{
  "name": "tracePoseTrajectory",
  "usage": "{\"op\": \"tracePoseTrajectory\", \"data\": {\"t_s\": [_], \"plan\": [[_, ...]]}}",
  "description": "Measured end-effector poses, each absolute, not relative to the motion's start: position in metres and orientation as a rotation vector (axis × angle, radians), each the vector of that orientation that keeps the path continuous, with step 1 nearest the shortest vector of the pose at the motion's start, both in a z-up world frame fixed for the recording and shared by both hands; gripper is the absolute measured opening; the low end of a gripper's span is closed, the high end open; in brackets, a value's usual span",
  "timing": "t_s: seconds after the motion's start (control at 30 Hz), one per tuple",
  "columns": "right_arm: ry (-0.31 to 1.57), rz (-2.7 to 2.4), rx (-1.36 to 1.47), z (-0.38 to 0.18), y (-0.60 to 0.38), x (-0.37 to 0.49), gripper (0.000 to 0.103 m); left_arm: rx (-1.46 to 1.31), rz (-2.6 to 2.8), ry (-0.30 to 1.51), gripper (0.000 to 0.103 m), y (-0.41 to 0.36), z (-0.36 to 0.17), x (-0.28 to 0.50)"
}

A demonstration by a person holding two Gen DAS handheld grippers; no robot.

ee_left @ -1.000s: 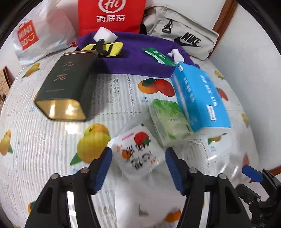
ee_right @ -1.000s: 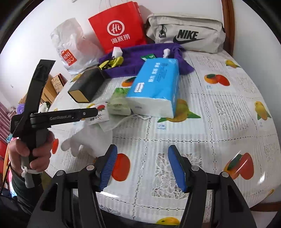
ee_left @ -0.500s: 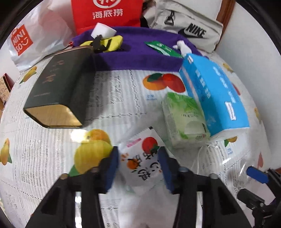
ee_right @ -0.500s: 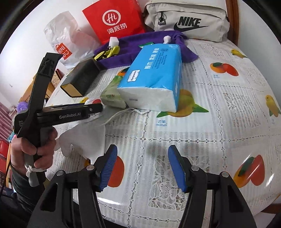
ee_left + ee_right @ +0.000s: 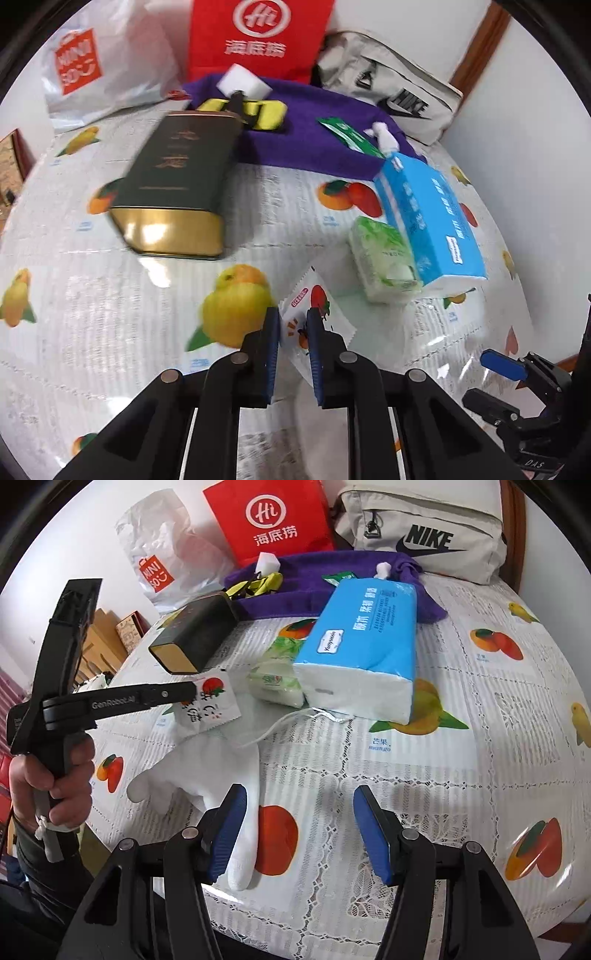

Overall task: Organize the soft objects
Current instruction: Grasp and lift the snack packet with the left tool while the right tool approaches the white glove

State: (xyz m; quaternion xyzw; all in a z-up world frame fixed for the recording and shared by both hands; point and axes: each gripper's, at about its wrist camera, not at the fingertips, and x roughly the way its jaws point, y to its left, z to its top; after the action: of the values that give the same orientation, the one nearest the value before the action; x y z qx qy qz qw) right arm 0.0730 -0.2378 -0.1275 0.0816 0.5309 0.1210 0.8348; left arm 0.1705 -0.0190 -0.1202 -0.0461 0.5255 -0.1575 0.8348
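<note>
My left gripper [image 5: 291, 317] is shut on a small white sachet [image 5: 316, 295] printed with a tomato and an orange. In the right wrist view the sachet [image 5: 210, 705] hangs tilted from the left gripper [image 5: 194, 691], just above the white glove [image 5: 207, 768] lying on the table. My right gripper [image 5: 299, 797] stands open over the tablecloth with nothing between its fingers; its left pad [image 5: 229, 830] overlaps the glove's cuff. A green tissue packet [image 5: 384, 254] leans against a blue tissue pack [image 5: 428, 218].
A dark green and gold tin [image 5: 177, 184] lies to the left. A purple towel [image 5: 303, 136] at the back bears a yellow item [image 5: 255, 110] and a white sponge [image 5: 240, 79]. Behind stand a red bag [image 5: 258, 33], a Nike bag [image 5: 388, 96] and a white plastic bag [image 5: 92, 70].
The left jaws closed from wide open onto the sachet and raised it off the glove. The right gripper drifted a little nearer the table, still open.
</note>
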Motion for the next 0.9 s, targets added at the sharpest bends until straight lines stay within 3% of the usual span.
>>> {"op": "tracePoseTrajectory", "data": {"t_s": [0.37, 0.47, 0.53, 0.57, 0.67, 0.9], "plan": [[1.119, 0.287, 0.169, -0.130, -0.227, 0.077, 0.060, -0.041, -0.226, 1.129, 0.018, 0.013, -0.135, 0.169], [1.133, 0.296, 0.157, -0.132, -0.221, 0.080, 0.060, 0.004, -0.202, 1.135, 0.034, 0.007, -0.143, 0.168], [1.141, 0.298, 0.148, -0.134, -0.219, 0.081, 0.060, 0.025, -0.204, 1.140, 0.054, 0.005, -0.148, 0.168], [1.146, 0.297, 0.143, -0.135, -0.218, 0.082, 0.060, 0.029, -0.211, 1.136, 0.058, 0.003, -0.149, 0.168], [1.157, 0.293, 0.144, -0.138, -0.217, 0.084, 0.060, 0.078, -0.225, 1.118, 0.062, -0.005, -0.151, 0.168], [1.172, 0.288, 0.150, -0.143, -0.219, 0.086, 0.060, 0.153, -0.241, 1.107, 0.086, -0.023, -0.160, 0.167]]}}
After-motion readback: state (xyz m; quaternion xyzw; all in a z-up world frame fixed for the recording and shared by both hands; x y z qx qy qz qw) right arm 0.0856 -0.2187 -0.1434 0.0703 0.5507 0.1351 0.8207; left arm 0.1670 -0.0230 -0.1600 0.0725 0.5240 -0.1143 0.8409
